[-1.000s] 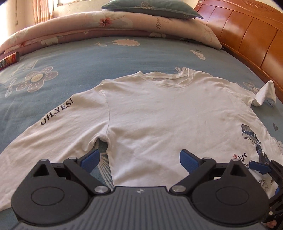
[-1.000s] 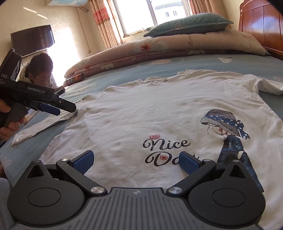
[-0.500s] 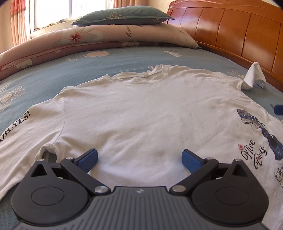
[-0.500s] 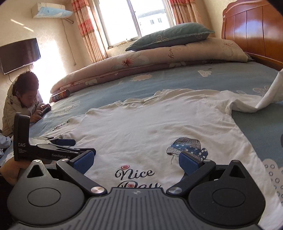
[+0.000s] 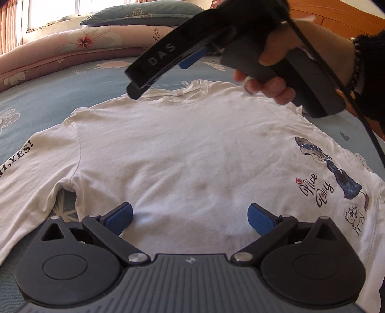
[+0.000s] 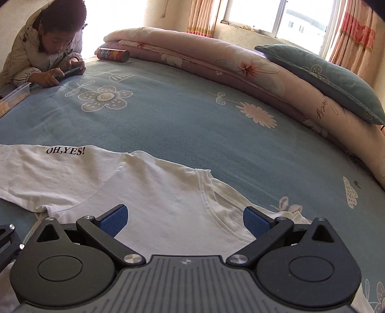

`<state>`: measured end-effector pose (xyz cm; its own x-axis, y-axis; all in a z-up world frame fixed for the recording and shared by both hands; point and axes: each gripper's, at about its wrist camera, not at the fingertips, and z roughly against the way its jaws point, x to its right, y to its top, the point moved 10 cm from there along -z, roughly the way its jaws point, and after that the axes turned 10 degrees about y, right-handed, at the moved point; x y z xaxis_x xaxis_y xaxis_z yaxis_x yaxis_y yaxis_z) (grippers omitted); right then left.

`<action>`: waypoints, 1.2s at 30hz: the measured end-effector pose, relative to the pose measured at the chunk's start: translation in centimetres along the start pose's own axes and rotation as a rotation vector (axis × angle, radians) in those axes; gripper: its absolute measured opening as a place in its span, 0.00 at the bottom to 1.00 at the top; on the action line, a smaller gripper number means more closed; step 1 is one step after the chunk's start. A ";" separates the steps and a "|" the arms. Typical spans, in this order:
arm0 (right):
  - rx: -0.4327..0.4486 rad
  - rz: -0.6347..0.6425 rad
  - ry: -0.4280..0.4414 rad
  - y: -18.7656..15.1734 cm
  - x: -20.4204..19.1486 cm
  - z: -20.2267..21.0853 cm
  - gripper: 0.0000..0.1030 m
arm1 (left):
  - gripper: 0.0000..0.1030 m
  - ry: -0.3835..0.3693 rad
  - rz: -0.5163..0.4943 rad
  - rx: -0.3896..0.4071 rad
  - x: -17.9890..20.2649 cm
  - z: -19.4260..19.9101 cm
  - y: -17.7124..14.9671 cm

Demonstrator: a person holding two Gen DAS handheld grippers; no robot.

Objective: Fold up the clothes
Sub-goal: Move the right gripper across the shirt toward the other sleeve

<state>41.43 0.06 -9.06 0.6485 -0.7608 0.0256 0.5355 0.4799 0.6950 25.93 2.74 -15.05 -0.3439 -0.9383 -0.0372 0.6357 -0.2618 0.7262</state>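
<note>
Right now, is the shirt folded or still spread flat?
Spread. The shirt lies flat on the bed, its sleeve stretched out sideways; no fold shows. Its other sleeve is out of view.

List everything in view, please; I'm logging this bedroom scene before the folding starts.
T-shirt: one, white, spread flat on the bed
Bedsheet: one, blue, floral, under the shirt
Quilt: one, pink, rolled along the far side
Pillow: one, teal, on the quilt
Can: one, red, lying by the quilt
Headboard: one, brown wood
Curtains: pink, at the window
Bystander: one, beige jacket, leaning at the bed's edge
Left gripper: open, above the shirt's body
Right gripper: open, over the collar
</note>
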 end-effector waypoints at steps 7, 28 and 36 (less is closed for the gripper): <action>-0.106 0.016 -0.008 1.7 0.5 -8.2 1.00 | 0.98 -0.020 -0.018 0.027 -0.2 0.2 -0.4; -0.079 -0.059 0.326 4.3 -3.7 -10.5 1.00 | 0.99 -0.034 0.030 0.037 -1.4 0.5 -0.8; -0.009 -0.065 0.155 5.5 -3.9 -13.8 1.00 | 0.99 -0.027 0.040 0.034 -1.9 0.4 -0.8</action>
<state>49.32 11.72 -15.24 0.6875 -0.7142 -0.1311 0.5835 0.4358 0.6853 25.84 4.78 -15.28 -0.3374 -0.9413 0.0104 0.6255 -0.2160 0.7497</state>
